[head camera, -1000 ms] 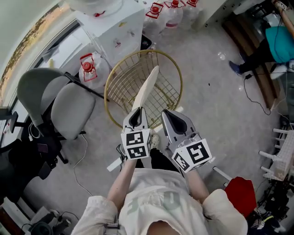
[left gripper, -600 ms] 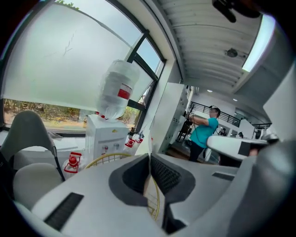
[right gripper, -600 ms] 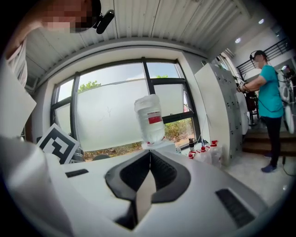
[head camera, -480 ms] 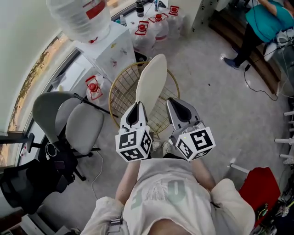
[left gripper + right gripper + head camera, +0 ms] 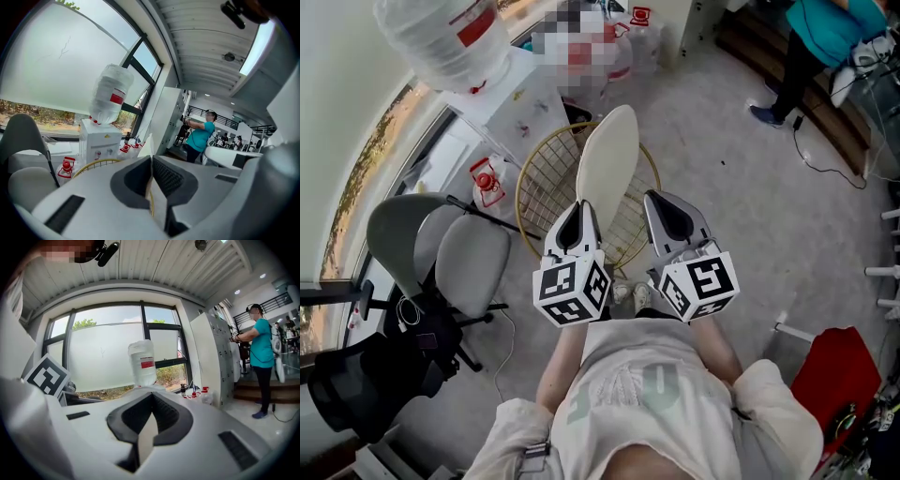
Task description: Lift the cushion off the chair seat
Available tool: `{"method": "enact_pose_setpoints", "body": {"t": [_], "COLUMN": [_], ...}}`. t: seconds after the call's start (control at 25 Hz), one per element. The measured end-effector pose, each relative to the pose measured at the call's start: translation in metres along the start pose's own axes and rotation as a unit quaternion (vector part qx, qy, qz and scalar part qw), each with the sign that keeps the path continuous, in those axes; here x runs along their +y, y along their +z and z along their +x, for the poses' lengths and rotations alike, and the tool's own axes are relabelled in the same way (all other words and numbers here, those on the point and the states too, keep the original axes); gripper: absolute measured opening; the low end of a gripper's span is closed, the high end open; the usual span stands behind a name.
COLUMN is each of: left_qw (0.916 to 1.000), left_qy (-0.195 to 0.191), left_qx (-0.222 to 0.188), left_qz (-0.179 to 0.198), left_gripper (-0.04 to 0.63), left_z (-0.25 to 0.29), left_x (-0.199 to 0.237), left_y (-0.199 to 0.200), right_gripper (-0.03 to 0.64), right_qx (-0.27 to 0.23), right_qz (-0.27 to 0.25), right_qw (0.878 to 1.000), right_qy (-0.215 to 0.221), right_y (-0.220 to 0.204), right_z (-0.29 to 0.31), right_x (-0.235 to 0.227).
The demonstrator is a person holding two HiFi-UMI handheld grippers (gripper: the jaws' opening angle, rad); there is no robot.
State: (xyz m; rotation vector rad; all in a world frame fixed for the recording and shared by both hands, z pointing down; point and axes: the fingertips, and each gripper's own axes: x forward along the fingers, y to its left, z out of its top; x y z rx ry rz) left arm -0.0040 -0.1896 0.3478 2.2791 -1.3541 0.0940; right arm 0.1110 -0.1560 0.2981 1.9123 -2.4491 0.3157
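Note:
A cream oval cushion point(image 5: 607, 164) stands nearly upright in the air above the round gold wire chair point(image 5: 540, 192). My left gripper point(image 5: 579, 214) is shut on the cushion's lower edge. In the left gripper view a strip of the cushion point(image 5: 146, 145) rises from between the closed jaws, with the chair's gold rim point(image 5: 93, 164) behind. My right gripper point(image 5: 655, 202) hangs just right of the cushion, jaws shut, with no clear hold on it. Its own view shows the closed gripper point(image 5: 150, 396) pointing toward the window.
A grey office chair point(image 5: 461, 262) stands left of the wire chair. A water dispenser with its big bottle point(image 5: 441, 47) and red-capped jugs point(image 5: 487, 176) lie beyond. A person in teal point(image 5: 825, 28) stands far right. A red object point(image 5: 825, 375) sits at the lower right.
Both grippers have risen. The cushion, earlier slanted low over the wire chair's seat, now stands higher and shows its broad face.

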Motion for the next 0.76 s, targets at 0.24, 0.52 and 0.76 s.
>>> {"method": "enact_pose_setpoints", "body": {"t": [0.24, 0.52, 0.76], "left_qw": [0.9999, 0.9998, 0.9997], "left_qy": [0.0, -0.002, -0.008], "left_qx": [-0.007, -0.017, -0.022], "left_qz": [0.01, 0.013, 0.012], "left_gripper": [0.026, 0.026, 0.026], "left_z": [0.003, 0.002, 0.006], "left_x": [-0.004, -0.009, -0.017], "left_y": [0.006, 0.014, 0.018], "right_gripper": [0.015, 0.015, 0.015], "right_qx": [0.001, -0.001, -0.002], "right_qz": [0.0, 0.0, -0.001], "right_qw": [1.0, 1.0, 1.0], "right_qy": [-0.004, -0.006, -0.007], "right_y": [-0.001, 0.001, 0.001], "right_z": [0.003, 0.002, 0.004], "right_x": [-0.006, -0.009, -0.015]}}
